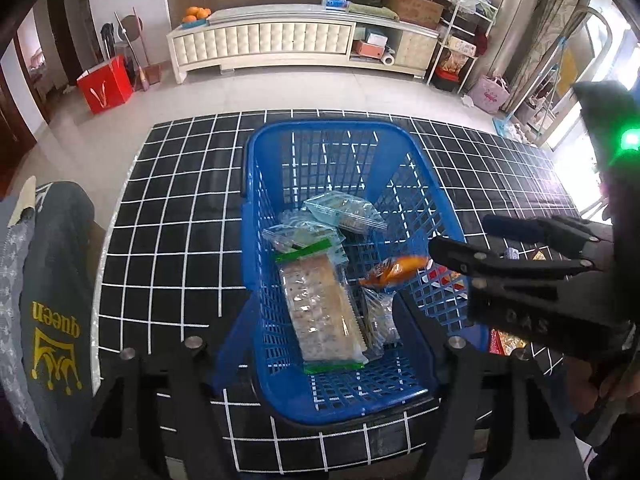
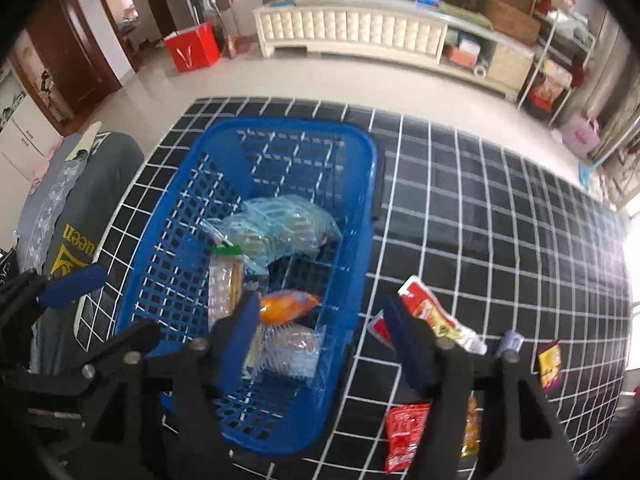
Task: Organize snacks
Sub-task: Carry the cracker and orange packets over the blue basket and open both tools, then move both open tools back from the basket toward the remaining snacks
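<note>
Blue basket: rigid plastic, rectangular with rounded corners, open lattice walls and floor; stands on the bench, which wears a black cloth ruled in a white grid.

Contents of basket:
- Long flat pack, clear film with green sealed ends, pale biscuits or wafers inside; lies lengthwise on the basket floor.
- Pale blue-tinted clear pouches, crinkled, toward the far end.
- Orange packet, glossy, oval; inside the basket near the right wall, between the spread fingers of the right gripper, not touched by them.
- Clear wrapped pack, just below the orange packet.

Loose on the bench, right of the basket:
- Red-and-white sachets, flat, glossy.
- Red packet, crinkled foil.
- Purple-and-yellow packet, small.

Right gripper: black, blue-padded fingers, spread wide over the basket's right wall.
Left gripper: black fingers spread wide at the basket's near end, holding nothing.
</note>
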`<state>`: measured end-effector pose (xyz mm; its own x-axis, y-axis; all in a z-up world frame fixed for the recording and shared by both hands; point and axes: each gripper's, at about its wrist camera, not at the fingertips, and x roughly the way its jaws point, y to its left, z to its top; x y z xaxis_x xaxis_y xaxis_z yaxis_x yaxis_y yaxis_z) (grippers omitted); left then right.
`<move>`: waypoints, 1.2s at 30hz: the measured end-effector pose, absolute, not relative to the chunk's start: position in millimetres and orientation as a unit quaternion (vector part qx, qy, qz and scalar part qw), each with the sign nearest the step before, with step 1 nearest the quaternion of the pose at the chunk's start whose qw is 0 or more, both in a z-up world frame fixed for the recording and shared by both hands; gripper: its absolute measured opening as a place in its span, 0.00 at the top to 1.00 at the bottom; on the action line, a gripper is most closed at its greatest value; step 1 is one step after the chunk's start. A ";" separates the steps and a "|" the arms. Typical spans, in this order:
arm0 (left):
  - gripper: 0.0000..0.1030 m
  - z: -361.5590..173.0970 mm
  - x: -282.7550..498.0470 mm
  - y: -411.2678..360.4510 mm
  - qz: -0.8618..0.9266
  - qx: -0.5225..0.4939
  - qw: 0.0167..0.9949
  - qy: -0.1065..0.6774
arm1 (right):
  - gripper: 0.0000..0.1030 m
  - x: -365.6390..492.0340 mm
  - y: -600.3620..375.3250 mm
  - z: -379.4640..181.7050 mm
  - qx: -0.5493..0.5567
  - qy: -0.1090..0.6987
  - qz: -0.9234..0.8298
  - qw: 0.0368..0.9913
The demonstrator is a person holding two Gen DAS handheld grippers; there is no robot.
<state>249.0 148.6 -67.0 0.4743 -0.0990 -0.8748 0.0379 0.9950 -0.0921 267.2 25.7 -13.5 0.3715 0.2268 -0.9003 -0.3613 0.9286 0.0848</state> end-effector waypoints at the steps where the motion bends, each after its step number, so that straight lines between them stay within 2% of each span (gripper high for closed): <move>1: 0.35 -64.9 247.4 147.4 -0.041 -0.029 0.859 0.509 | 0.32 262.9 23.8 -9.2 -0.070 0.528 0.177 0.828; 11: 0.35 -38.8 228.6 116.2 -0.059 -0.013 0.870 0.490 | 0.32 238.1 -26.1 22.8 -0.049 0.517 0.175 0.837; 19: 0.35 -31.6 212.3 73.9 -0.087 0.008 0.873 0.480 | 0.30 218.3 -78.1 23.2 -0.031 0.523 0.155 0.837; 28: 0.35 -53.9 184.8 20.5 -0.113 0.010 0.866 0.488 | 0.29 191.9 -135.2 -13.4 -0.018 0.549 0.136 0.824; 36: 0.35 -97.5 170.0 -17.1 -0.120 -0.014 0.845 0.521 | 0.29 172.1 -171.6 -56.5 -0.011 0.572 0.141 0.808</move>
<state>170.0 -17.1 -97.5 0.4282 -0.2180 -0.8770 0.1885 0.9707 -0.1493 172.1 -171.6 -56.5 0.3066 0.2143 -0.9274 -0.2402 0.9602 0.1425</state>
